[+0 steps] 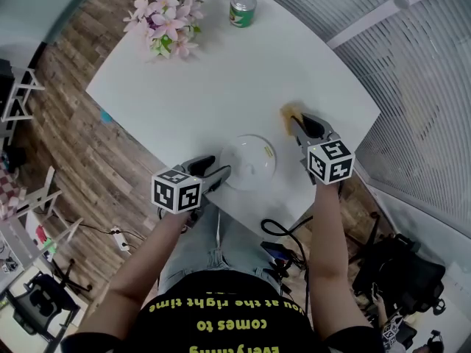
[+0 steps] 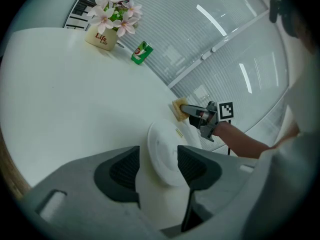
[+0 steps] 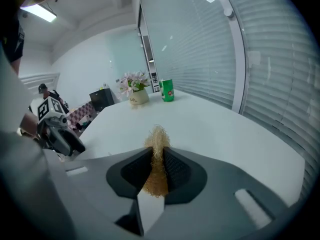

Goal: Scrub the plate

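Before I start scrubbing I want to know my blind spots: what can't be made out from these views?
Whether the left claw presses the plate: left gripper view, white plate blends into white table.
Dirt on the plate: too small in head view.
The scrub pad, full shape: pinched inside the right claw, right gripper view.
The can, its label: too small everywhere.

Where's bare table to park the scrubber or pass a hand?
Free: the broad table middle, bordered by flowers and can at the far end and plate at the near edge; also right of the can. Crowded: near edge, where left tongs hold the plate and right tongs pinch the scrubber.
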Demonstrator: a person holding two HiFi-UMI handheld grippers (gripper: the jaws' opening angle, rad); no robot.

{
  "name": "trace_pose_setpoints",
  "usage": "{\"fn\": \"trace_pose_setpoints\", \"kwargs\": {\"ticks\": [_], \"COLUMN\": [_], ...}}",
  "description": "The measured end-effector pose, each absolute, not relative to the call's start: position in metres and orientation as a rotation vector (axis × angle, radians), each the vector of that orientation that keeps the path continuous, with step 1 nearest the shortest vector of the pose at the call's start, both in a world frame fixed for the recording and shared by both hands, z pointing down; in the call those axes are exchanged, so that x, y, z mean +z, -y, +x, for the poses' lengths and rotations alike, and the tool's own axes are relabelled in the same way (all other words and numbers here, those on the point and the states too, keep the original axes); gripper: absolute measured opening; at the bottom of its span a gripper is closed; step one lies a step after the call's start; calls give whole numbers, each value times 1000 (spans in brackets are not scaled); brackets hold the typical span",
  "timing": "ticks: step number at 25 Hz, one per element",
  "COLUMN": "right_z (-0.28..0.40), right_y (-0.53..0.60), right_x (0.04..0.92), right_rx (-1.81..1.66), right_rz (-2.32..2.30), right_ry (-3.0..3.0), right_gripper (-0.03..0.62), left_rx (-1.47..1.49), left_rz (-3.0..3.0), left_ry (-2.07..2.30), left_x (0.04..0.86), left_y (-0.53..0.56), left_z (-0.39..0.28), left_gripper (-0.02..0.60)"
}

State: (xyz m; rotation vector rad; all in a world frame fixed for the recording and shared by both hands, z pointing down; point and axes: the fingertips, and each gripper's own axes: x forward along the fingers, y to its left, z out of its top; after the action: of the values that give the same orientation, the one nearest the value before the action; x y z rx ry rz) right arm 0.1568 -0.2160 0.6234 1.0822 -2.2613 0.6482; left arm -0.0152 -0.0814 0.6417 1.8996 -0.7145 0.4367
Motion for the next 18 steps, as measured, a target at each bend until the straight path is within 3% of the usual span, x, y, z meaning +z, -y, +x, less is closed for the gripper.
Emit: {"fn": "trace_pose_setpoints", "kwargs": {"ticks": [18], "right_z": [142], "right_y": [118], "right_x": [649], "right_rx": [578], "right_rz": [817], "right_ry": [2052], "right_gripper": [63], "left_rx": [437], "left_rz": [1882], "left_ry": [686], "left_x": [641], "left_y": [80], "left_z": [7], "left_gripper": [239]}}
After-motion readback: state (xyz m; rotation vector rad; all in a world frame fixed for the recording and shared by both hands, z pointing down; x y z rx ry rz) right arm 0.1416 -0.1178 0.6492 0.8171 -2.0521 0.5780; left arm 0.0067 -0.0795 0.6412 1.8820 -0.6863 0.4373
